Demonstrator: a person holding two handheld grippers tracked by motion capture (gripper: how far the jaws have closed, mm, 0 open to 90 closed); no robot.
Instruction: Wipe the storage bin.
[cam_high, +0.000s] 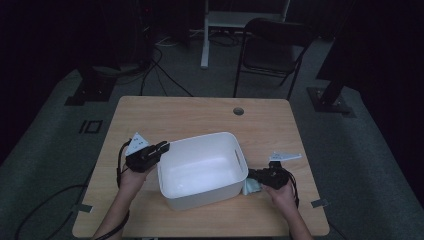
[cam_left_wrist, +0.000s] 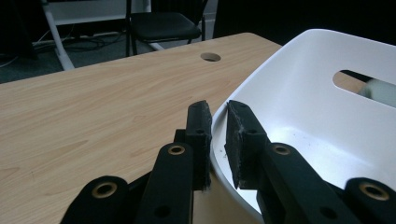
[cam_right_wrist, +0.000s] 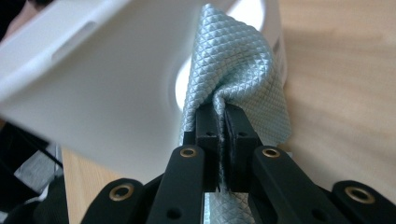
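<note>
Near the bottom edge of the high view, two hands reach in around a white tub (cam_high: 202, 170) on the table (cam_high: 165, 112). Right claw (cam_high: 255, 176), lower right, is clenched on a pale blue cloth (cam_high: 250, 187) just outside the tub's right wall; its own view shows the cloth (cam_right_wrist: 236, 79) bunched between the jaws, against the handle slot. Left claw (cam_left_wrist: 217, 135) straddles the tub's left rim (cam_left_wrist: 219, 161), one jaw each side, narrowly parted, not yet biting. Likely next: cloth goes up and leftward over the wall. Farther back stands a chair (cam_high: 275, 47)
</note>
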